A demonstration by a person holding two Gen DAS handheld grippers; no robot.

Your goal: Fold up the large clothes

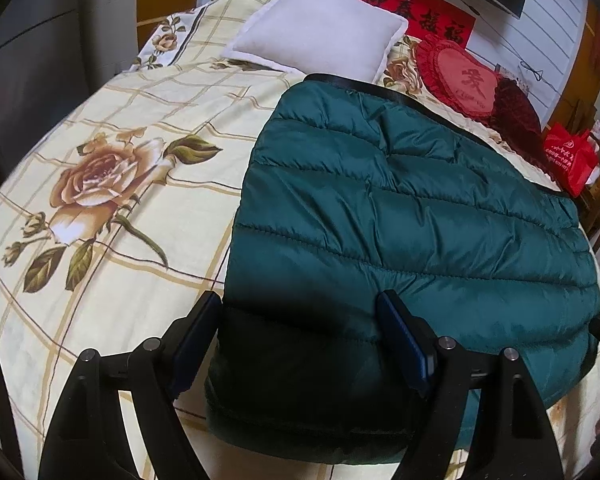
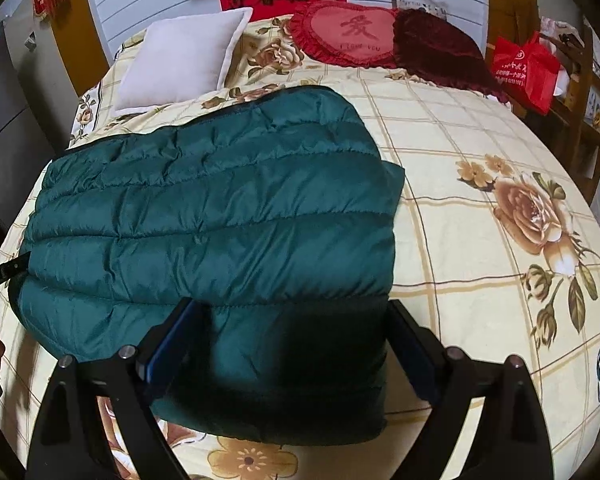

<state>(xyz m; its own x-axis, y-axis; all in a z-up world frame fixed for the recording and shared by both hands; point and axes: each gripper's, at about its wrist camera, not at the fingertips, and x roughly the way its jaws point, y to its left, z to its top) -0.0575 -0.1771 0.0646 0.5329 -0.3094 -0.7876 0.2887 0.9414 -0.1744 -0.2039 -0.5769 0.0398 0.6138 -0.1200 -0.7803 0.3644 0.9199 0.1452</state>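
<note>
A dark green quilted down jacket (image 1: 400, 216) lies folded flat into a rectangle on the bed. It also shows in the right wrist view (image 2: 220, 216). My left gripper (image 1: 300, 304) is open above the jacket's near left corner, fingers either side of the edge, holding nothing. My right gripper (image 2: 292, 308) is open above the jacket's near right corner, also empty. The other gripper's tip shows at the left edge of the right wrist view (image 2: 4, 272).
The bed has a cream floral checked cover (image 1: 100, 184). A white pillow (image 1: 320, 28), a red heart cushion (image 1: 460, 76) and a dark red cushion (image 2: 436, 44) lie at the head. A red bag (image 2: 524, 68) sits on a wooden shelf at the right.
</note>
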